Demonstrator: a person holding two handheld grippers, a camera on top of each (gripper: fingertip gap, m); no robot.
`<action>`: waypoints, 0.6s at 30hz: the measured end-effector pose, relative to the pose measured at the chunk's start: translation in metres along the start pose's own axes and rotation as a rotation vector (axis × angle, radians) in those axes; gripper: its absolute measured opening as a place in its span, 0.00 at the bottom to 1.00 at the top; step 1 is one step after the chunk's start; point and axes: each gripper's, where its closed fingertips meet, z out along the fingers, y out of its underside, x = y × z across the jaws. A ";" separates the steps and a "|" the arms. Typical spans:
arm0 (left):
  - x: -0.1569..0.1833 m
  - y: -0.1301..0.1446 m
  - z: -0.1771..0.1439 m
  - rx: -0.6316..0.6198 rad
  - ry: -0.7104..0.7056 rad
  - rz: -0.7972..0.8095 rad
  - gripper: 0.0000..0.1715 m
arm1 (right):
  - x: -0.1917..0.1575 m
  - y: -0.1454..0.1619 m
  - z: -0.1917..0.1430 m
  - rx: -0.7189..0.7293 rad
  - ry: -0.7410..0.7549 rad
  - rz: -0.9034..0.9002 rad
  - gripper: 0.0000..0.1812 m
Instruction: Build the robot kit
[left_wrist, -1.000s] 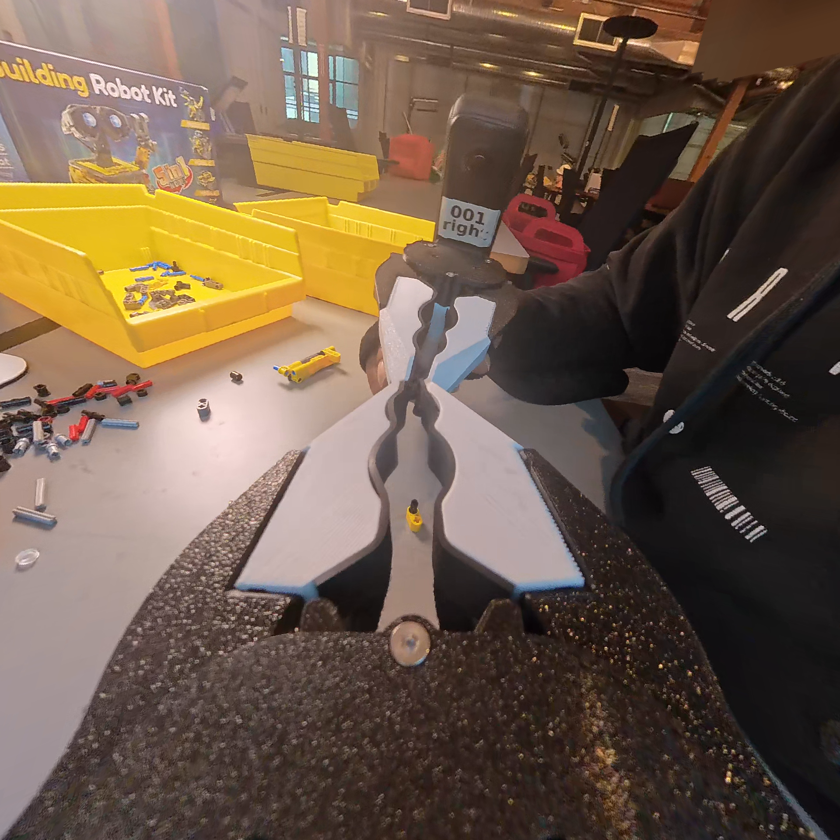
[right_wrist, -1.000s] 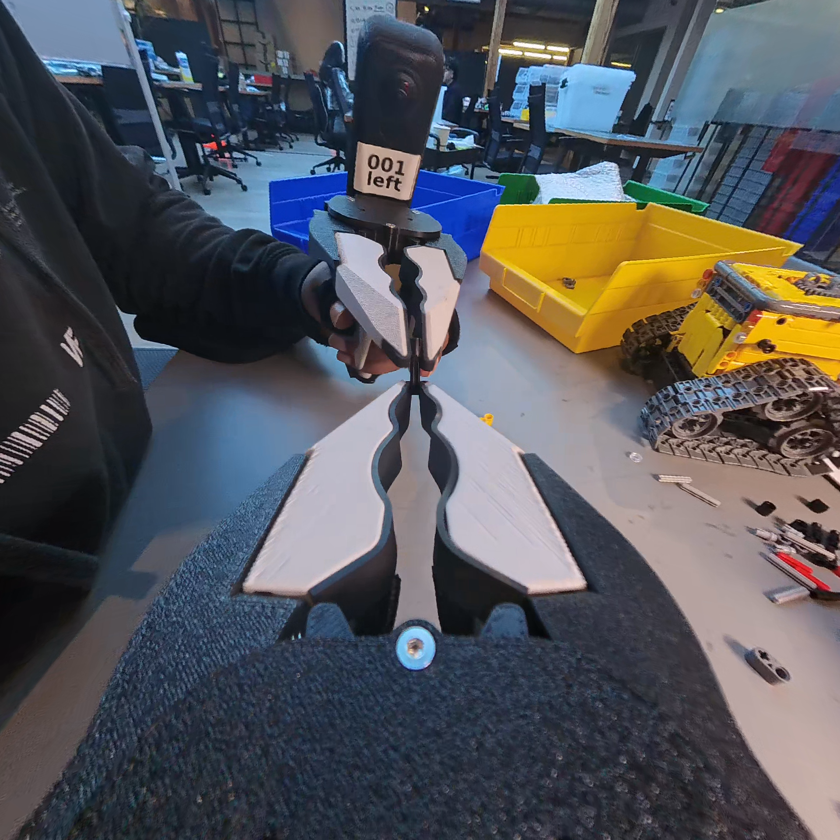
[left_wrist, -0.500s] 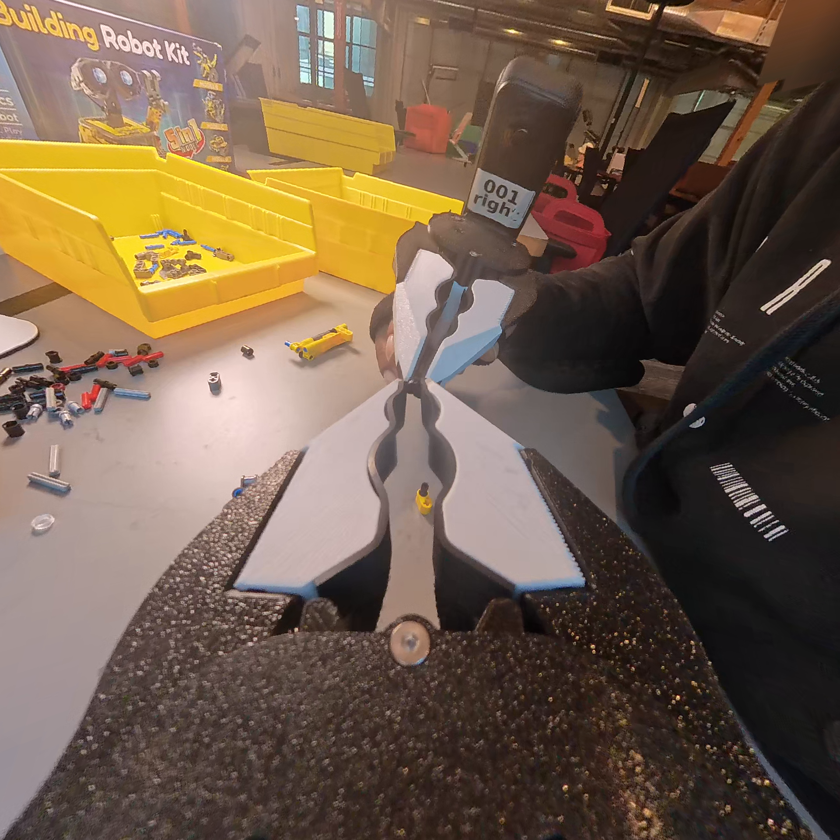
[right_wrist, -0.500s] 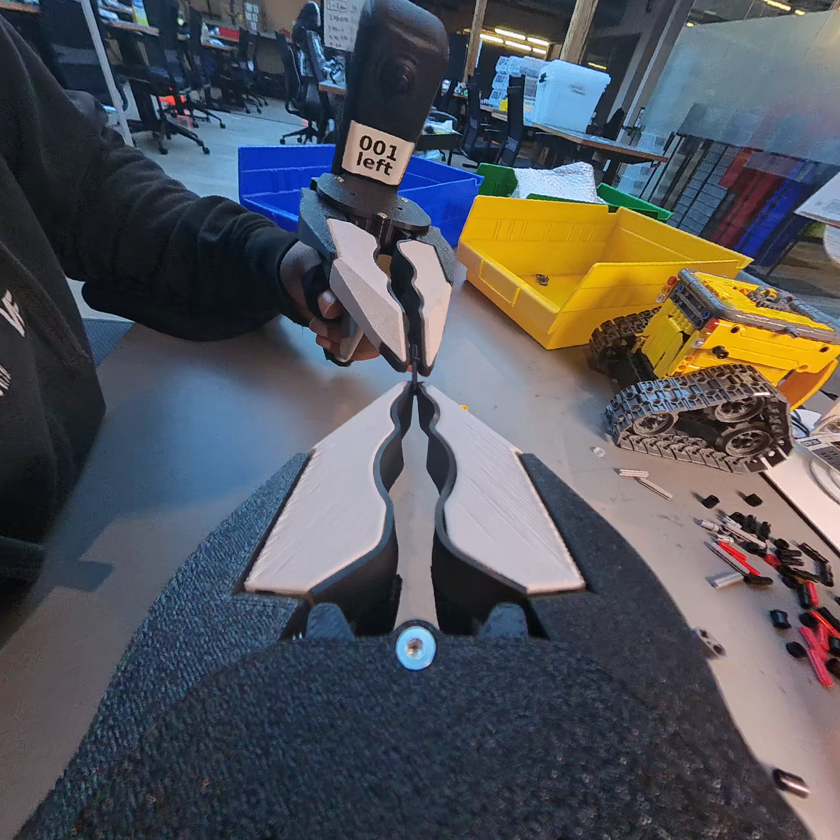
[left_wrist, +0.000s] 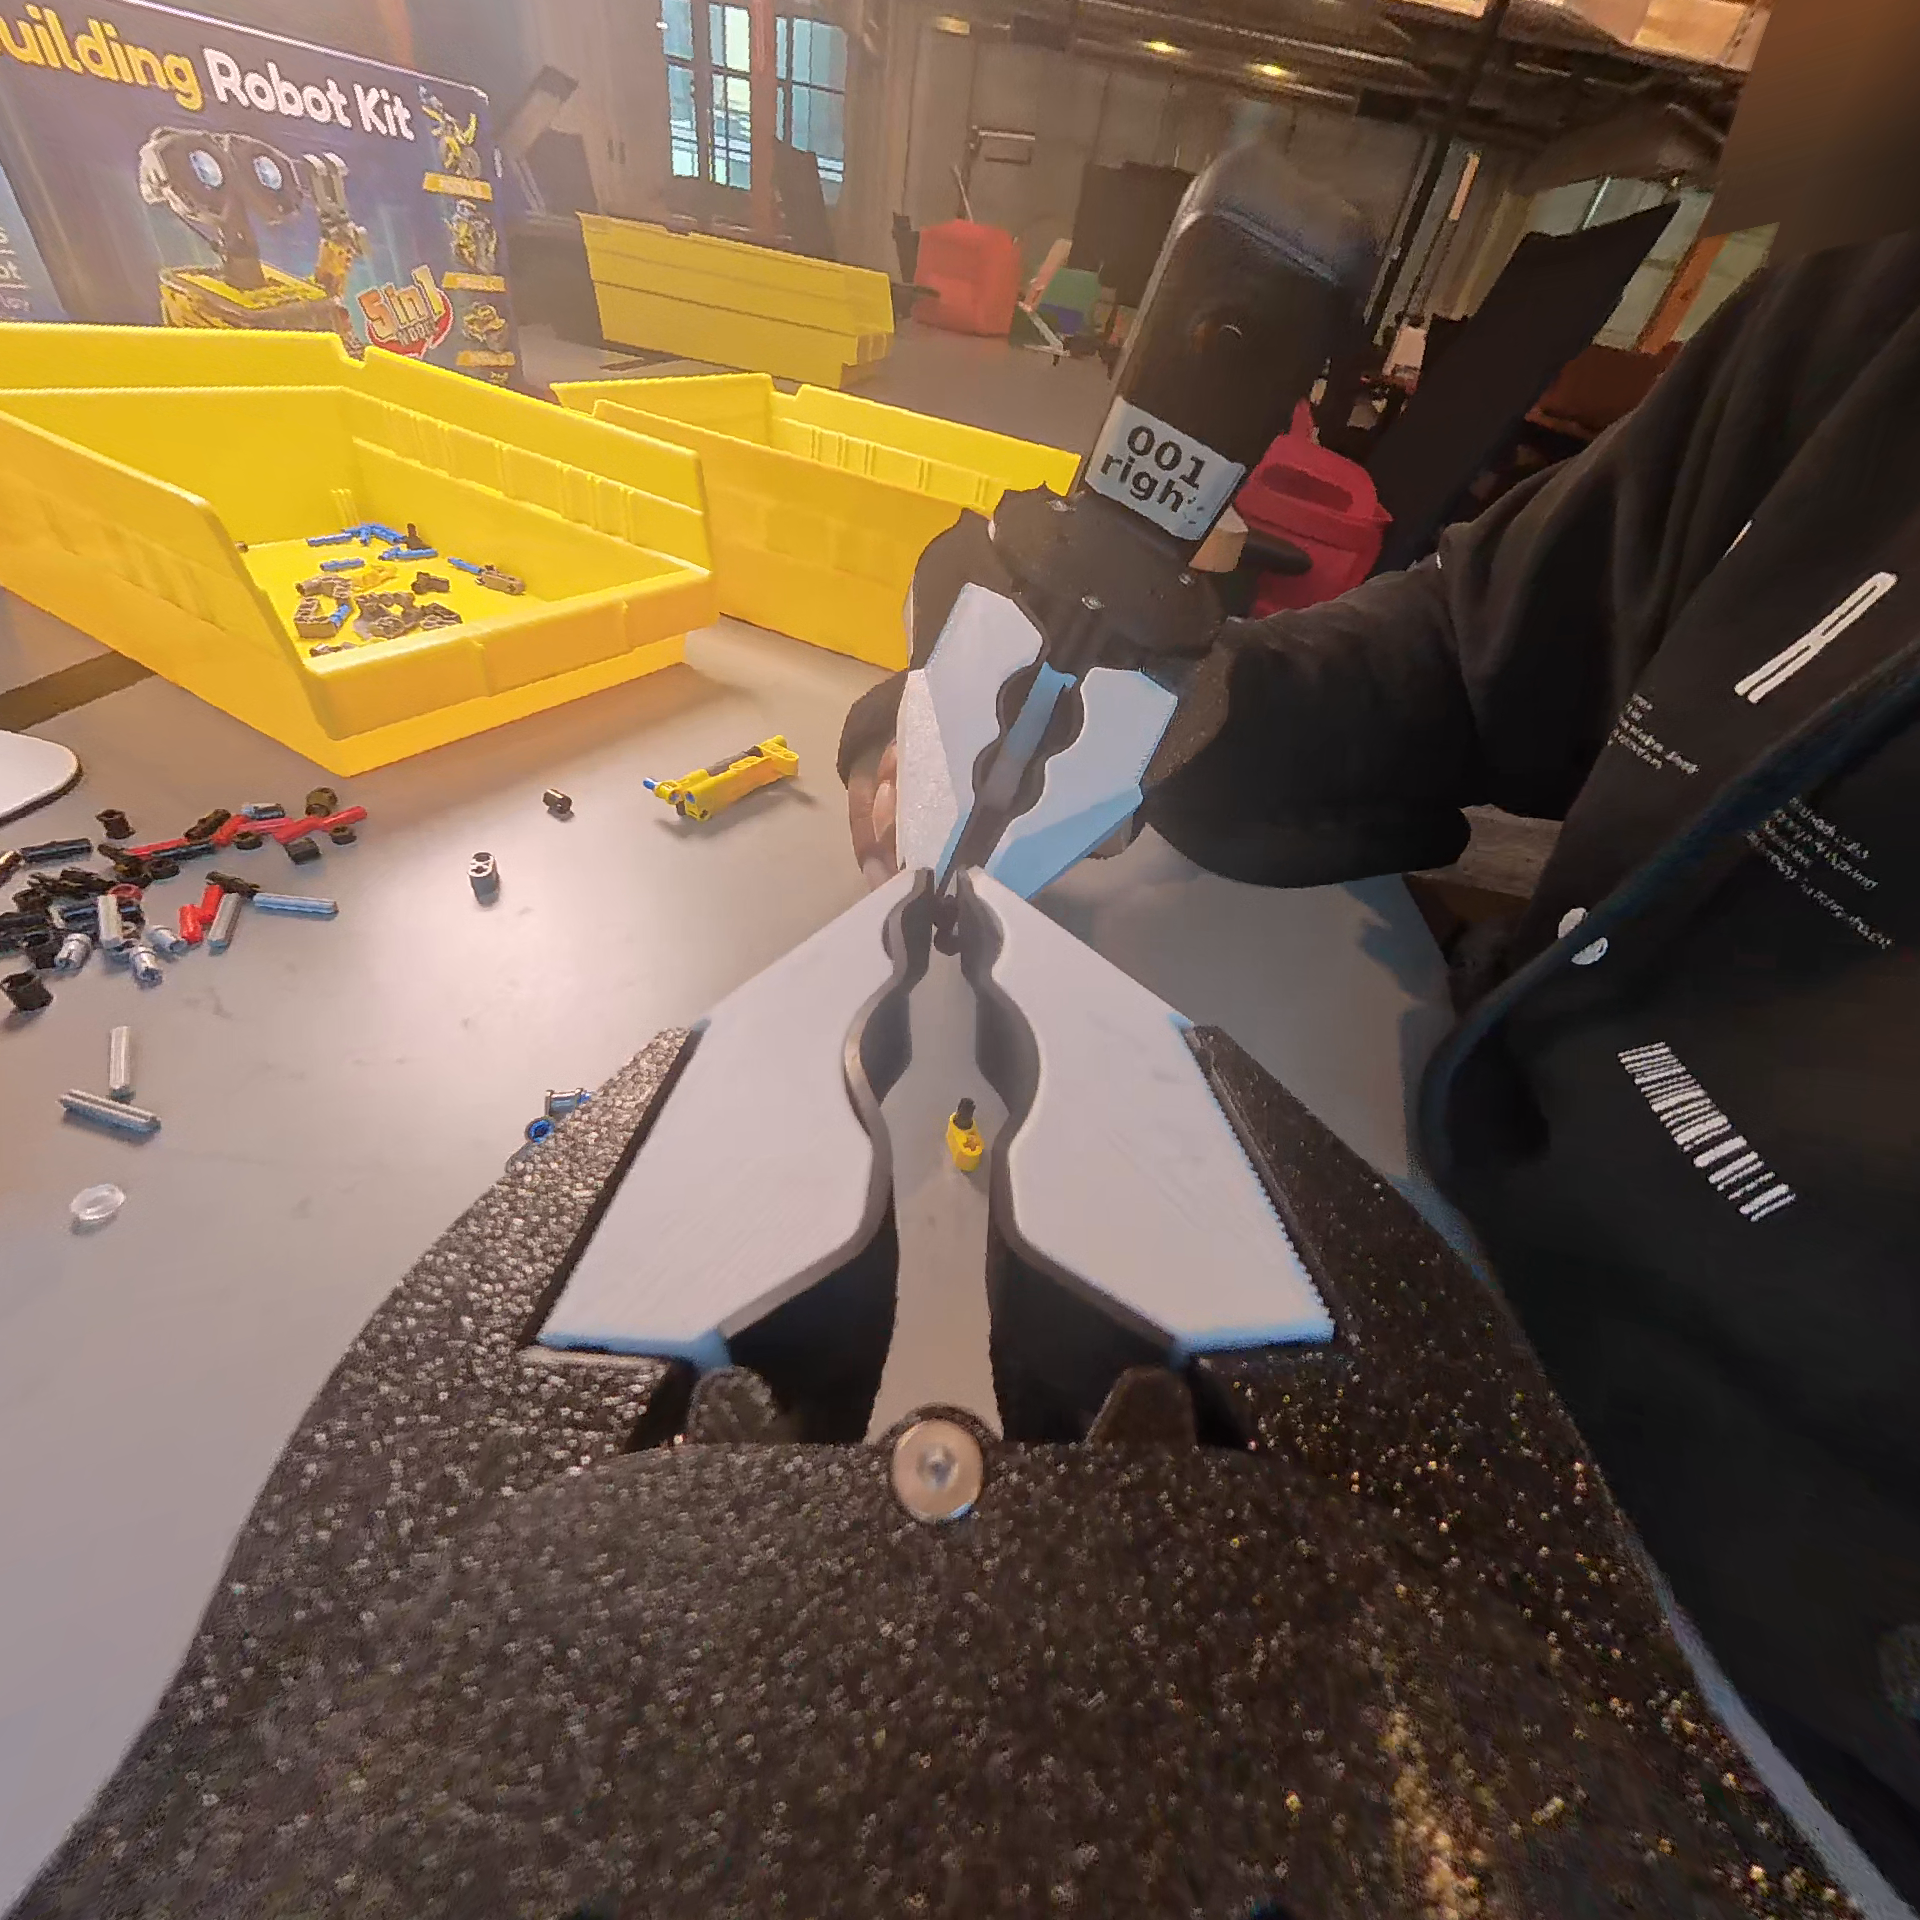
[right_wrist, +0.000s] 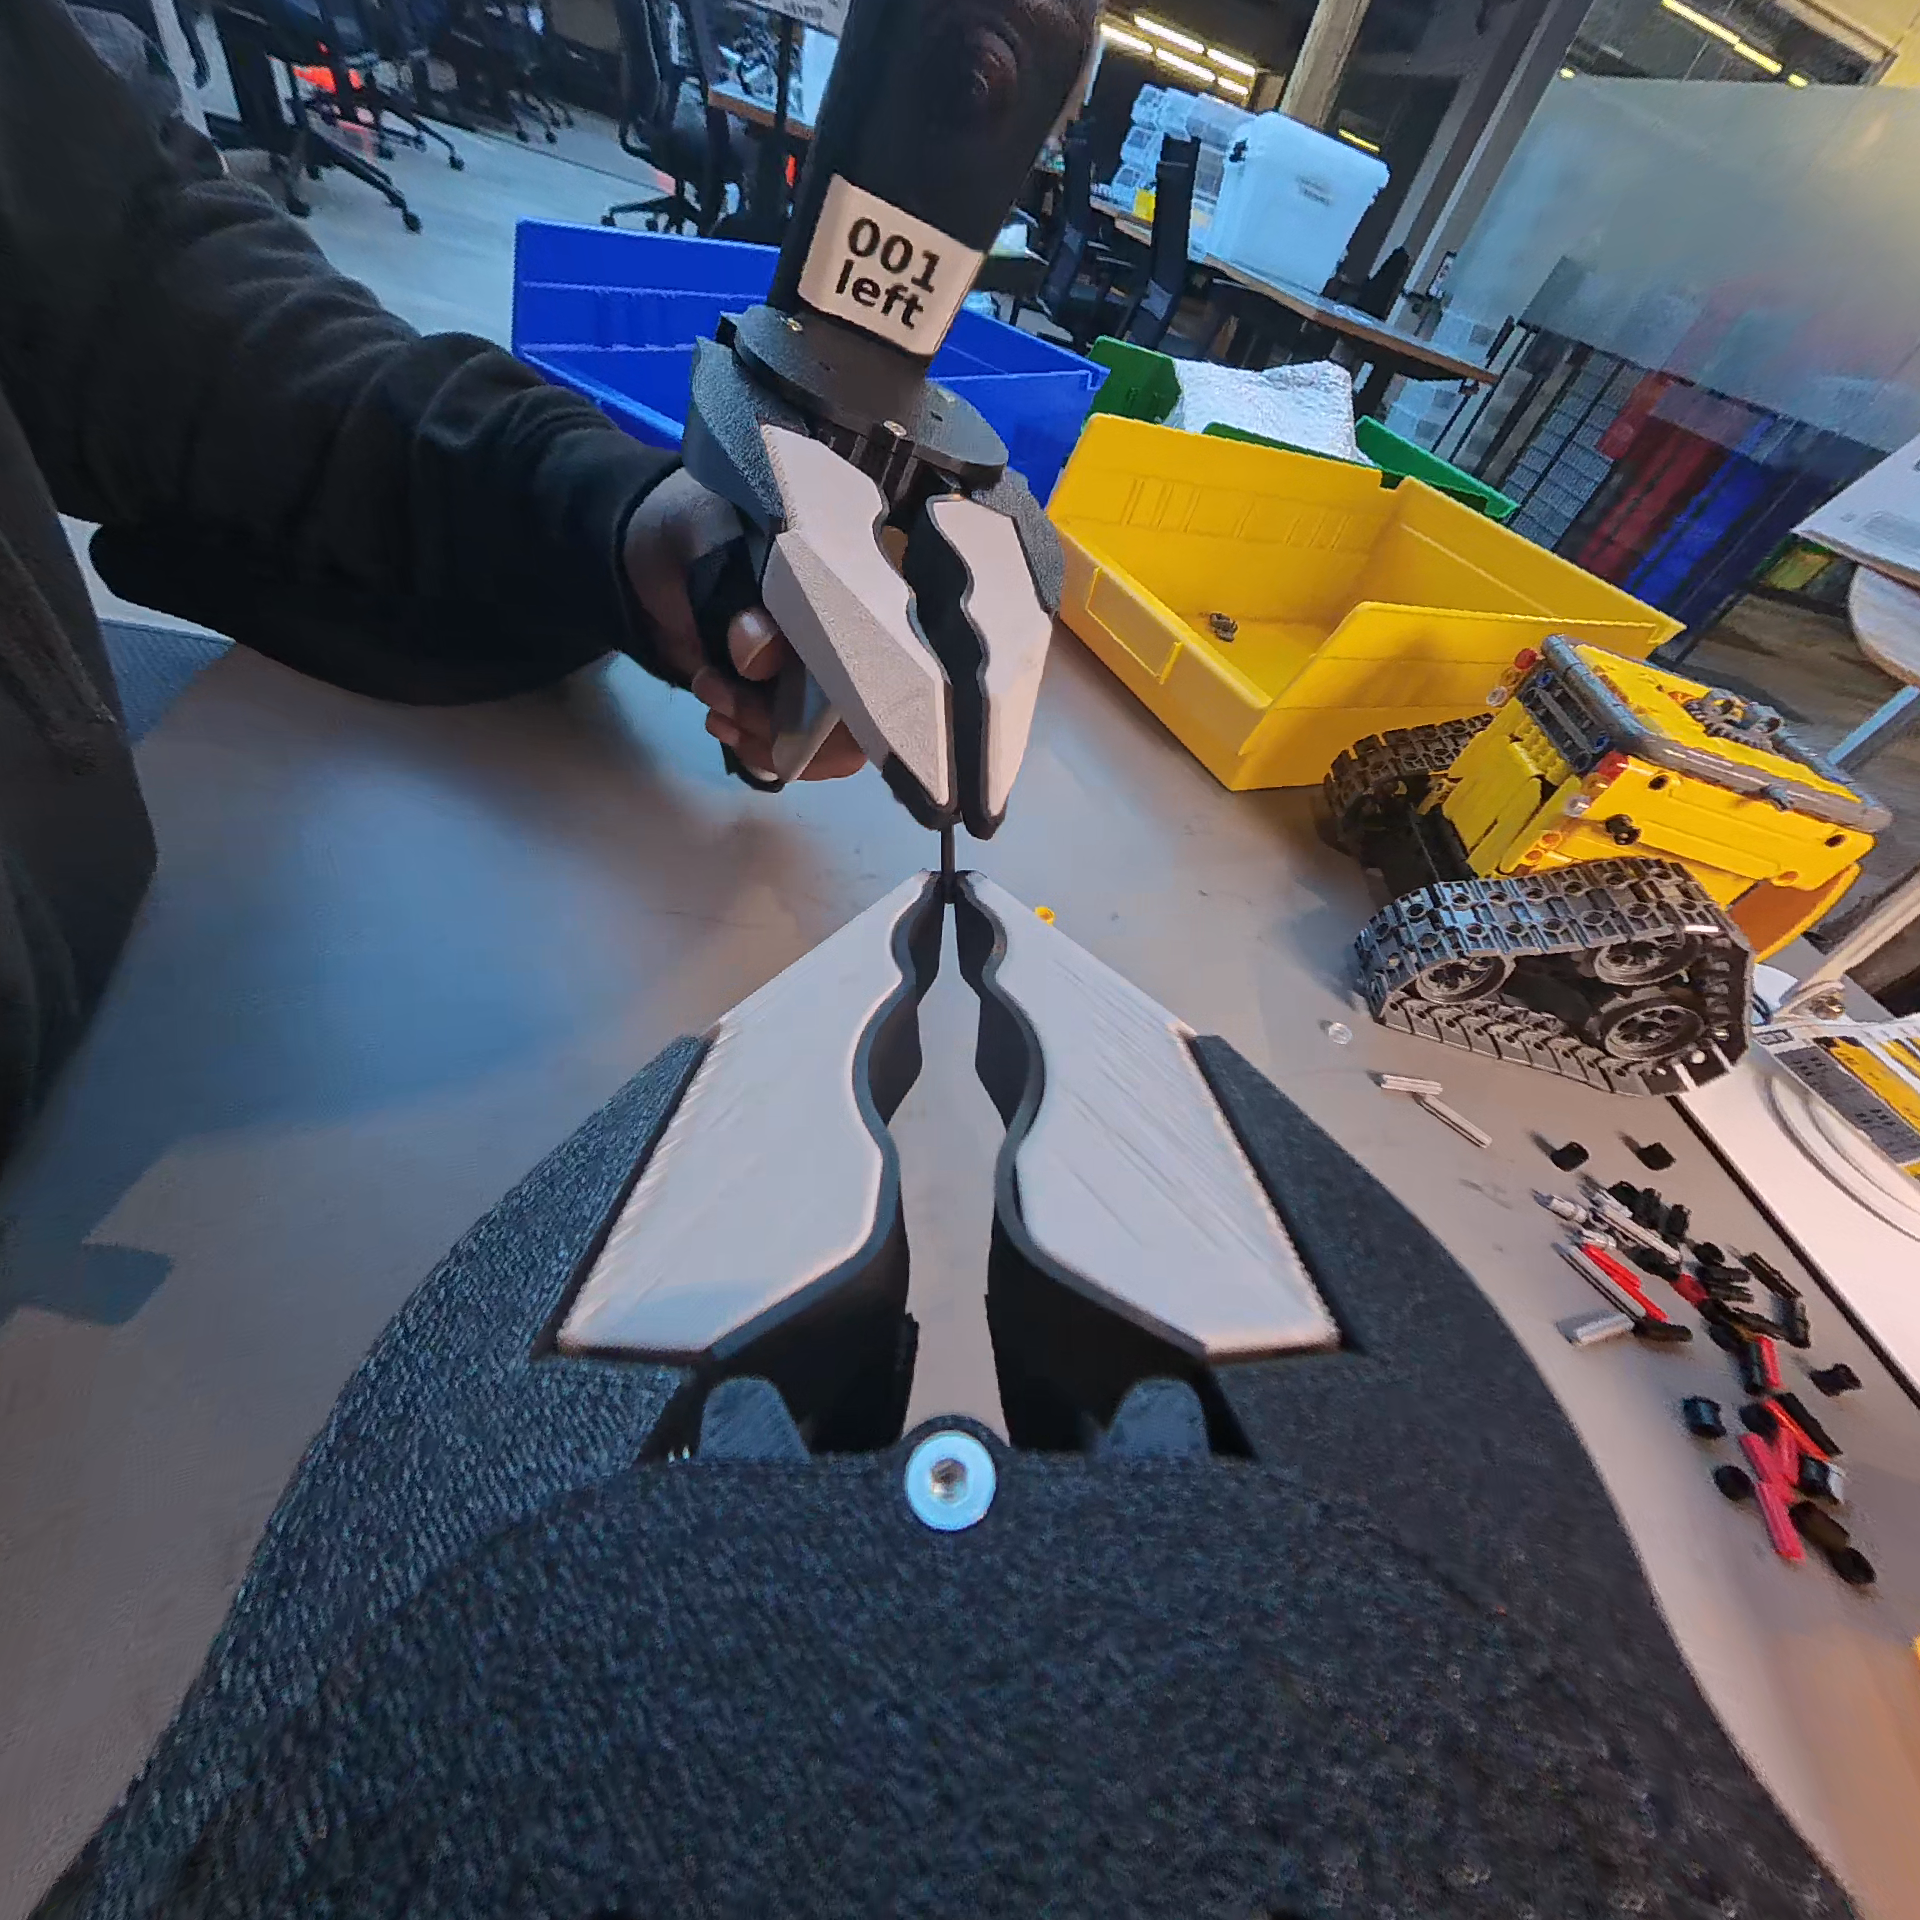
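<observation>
My left gripper (left_wrist: 940, 899) and my right gripper (right_wrist: 948, 883) meet tip to tip above the grey table (left_wrist: 364, 1039). Both are shut on one thin black rod (right_wrist: 948, 857), each at one end. Only a short piece of the rod shows between the tips. The right gripper (left_wrist: 961, 868) shows in the left wrist view, leaning in from the upper right. The left gripper (right_wrist: 951, 821) shows in the right wrist view, pointing down. A small yellow piece with a black pin (left_wrist: 966, 1138) lies on the table below my left gripper's fingers.
Yellow bins (left_wrist: 499, 665) with small parts and a kit box (left_wrist: 249, 177) stand at the left. Loose red, black and grey parts (left_wrist: 156, 883) lie on the table. A yellow tracked model (right_wrist: 1579, 831), a yellow bin (right_wrist: 1299, 603) and a blue bin (right_wrist: 623, 301) stand near the right gripper. The tips of both grippers are at nearly the same place.
Both grippers have tilted and shifted together while staying tip to tip. The right gripper leans more to the right in the left wrist view. The hold on the rod is unchanged.
</observation>
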 end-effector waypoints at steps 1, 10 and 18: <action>0.001 0.002 0.000 -0.014 0.002 0.021 0.02 | -0.002 0.002 0.001 -0.008 -0.010 0.003 0.02; 0.003 0.019 0.004 -0.115 -0.012 0.127 0.02 | -0.010 0.011 0.003 -0.060 -0.057 0.004 0.01; 0.028 0.019 0.003 -0.111 0.112 0.200 0.01 | -0.033 0.010 -0.003 -0.053 -0.270 0.172 0.05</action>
